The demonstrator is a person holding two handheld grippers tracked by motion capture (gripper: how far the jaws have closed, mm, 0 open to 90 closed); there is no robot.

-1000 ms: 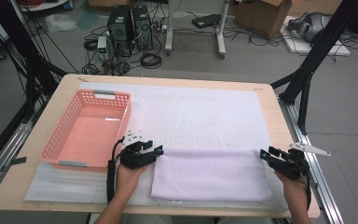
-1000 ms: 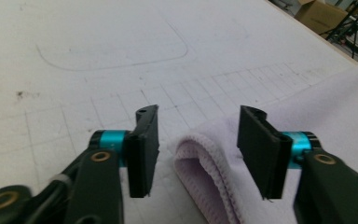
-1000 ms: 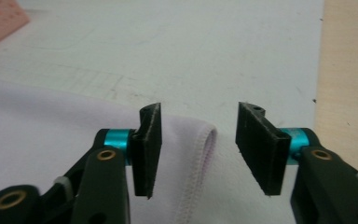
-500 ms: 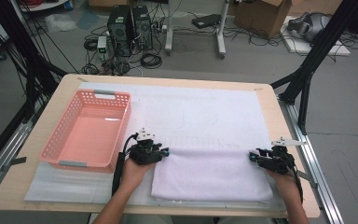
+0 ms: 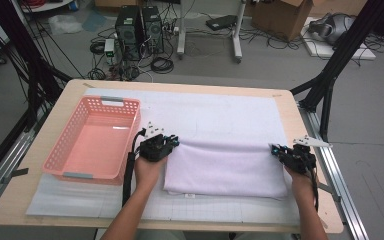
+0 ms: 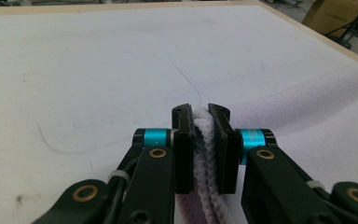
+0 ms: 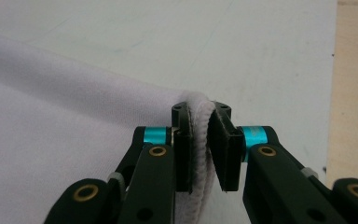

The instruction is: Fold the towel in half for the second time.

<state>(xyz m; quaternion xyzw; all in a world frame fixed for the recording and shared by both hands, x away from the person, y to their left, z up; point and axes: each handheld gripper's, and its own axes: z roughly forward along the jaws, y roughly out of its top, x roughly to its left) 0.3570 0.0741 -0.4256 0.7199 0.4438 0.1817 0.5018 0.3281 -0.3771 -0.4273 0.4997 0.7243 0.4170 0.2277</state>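
Note:
A pale lilac towel [image 5: 225,167] lies folded on the white mat [image 5: 205,110]. My left gripper [image 5: 172,142] sits at its far left corner and my right gripper [image 5: 276,149] at its far right corner. In the left gripper view the jaws of the left gripper [image 6: 201,112] have just been closing and now press on the thick towel [image 6: 307,107] edge. In the right gripper view the right gripper [image 7: 200,109] has likewise been closing, and its pads pinch the rolled hem of the towel [image 7: 51,116].
A pink plastic basket [image 5: 92,145] with nothing in it stands on the left of the wooden table [image 5: 60,115], close beside my left hand. Black frame legs [image 5: 330,75] rise past the right edge. The mat stretches bare beyond the towel.
Both hands moved away from the person to the towel's far corners, and both grippers' jaws closed on its edge. The towel has shifted a little toward the far side with them.

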